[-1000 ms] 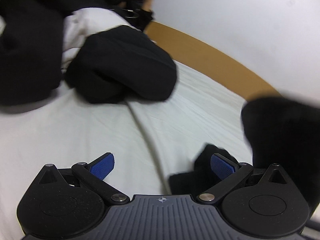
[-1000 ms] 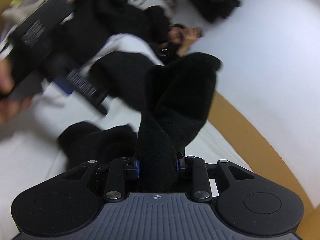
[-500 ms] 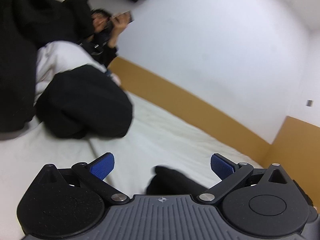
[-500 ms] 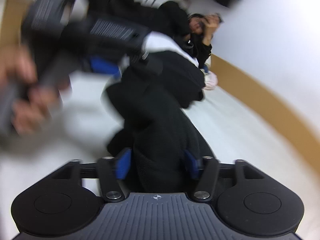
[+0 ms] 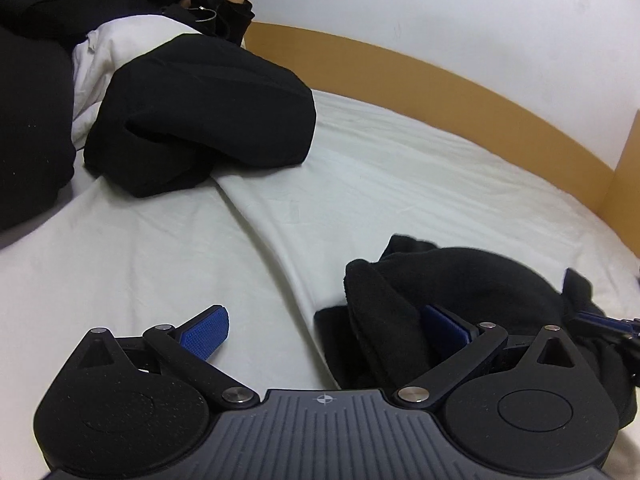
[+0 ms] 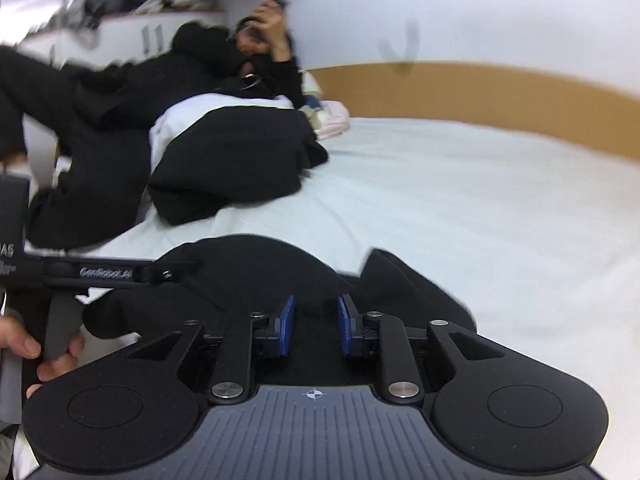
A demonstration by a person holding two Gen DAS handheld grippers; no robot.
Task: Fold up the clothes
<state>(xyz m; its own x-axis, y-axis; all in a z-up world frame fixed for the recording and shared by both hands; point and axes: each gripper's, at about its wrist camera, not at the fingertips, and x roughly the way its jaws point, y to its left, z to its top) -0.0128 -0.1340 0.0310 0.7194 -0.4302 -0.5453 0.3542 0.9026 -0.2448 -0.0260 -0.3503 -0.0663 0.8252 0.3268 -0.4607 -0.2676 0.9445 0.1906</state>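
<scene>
A black fleece garment [image 5: 472, 280] lies bunched on the white sheet [image 5: 400, 184]. My left gripper [image 5: 326, 330] is open wide beside it. Its left pad sits over bare sheet, and the garment's edge drapes over its right pad. In the right wrist view the same garment [image 6: 256, 264] spreads under my right gripper [image 6: 317, 326]. That gripper's jaws are closing, and a fold of black cloth fills the narrow gap between the blue pads. A finger of the left gripper [image 6: 104, 273] reaches in over the garment from the left, with a hand [image 6: 24, 350] on its handle.
A person in black [image 6: 120, 92] lies at the far left of the bed. A dark folded bundle [image 5: 200, 108] rests beside them on white bedding [image 5: 100, 52]. A wooden bed frame [image 5: 440, 80] runs along the white wall.
The right gripper rolled level and the hanging garment came down onto the sheet. Its jaws widened, then narrowed again. The left gripper swung back down beside the garment.
</scene>
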